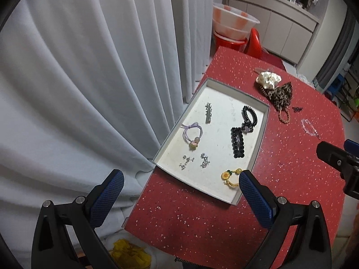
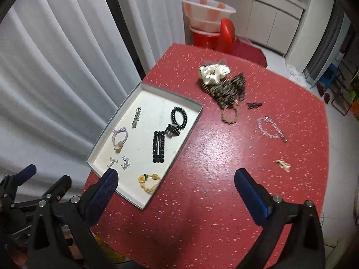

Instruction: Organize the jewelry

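Right, your left gripper point(image 1: 181, 180) & right gripper point(image 2: 176, 179): both jaws wide, empty. Yellow tie point(image 1: 230, 177) in tray point(image 1: 261, 132) is partly hidden by a pad; bracelet point(image 2: 270, 127) on counter point(image 2: 213, 157) is blurred.

Hanging in white folds at the left: a curtain point(image 1: 89, 78). Standing beyond the red speckled bench point(image 2: 224, 157): a red stool point(image 2: 208, 38) bearing a basin point(image 2: 206, 11), beige cabinets point(image 1: 280, 27) lining the far wall.

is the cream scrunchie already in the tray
No, the cream scrunchie lies on the red table, beyond the tray, against the leopard one.
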`<state>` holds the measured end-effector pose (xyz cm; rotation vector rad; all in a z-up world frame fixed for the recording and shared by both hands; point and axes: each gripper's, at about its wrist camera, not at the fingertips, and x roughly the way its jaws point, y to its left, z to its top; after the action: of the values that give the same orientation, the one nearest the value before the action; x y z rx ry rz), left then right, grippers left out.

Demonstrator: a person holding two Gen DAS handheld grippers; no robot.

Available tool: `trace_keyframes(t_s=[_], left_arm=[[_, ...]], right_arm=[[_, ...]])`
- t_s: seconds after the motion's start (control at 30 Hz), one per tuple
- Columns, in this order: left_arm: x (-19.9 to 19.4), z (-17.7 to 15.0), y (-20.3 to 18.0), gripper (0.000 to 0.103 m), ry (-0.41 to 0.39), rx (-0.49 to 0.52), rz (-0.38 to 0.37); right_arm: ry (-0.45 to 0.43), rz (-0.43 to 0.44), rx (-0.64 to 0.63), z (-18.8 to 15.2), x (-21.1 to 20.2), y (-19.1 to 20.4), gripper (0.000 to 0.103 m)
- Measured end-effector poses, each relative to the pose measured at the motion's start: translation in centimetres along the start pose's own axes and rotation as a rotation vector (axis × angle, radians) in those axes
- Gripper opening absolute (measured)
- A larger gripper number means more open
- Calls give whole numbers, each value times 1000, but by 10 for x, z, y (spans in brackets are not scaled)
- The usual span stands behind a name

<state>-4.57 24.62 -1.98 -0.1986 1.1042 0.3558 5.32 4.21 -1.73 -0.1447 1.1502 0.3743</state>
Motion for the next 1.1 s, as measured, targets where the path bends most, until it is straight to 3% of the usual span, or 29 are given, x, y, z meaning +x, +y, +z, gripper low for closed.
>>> trace_keyframes(t_s=[0.53, 1.1], left_arm=[[-48, -7, -3, 103, -80, -26, 30], [-62, -12, -4, 103, -102, -43, 47]], right_arm=[[-94, -4, -9, -11, -46, -1, 103], [-119, 10, -28, -15, -61, 6, 103]])
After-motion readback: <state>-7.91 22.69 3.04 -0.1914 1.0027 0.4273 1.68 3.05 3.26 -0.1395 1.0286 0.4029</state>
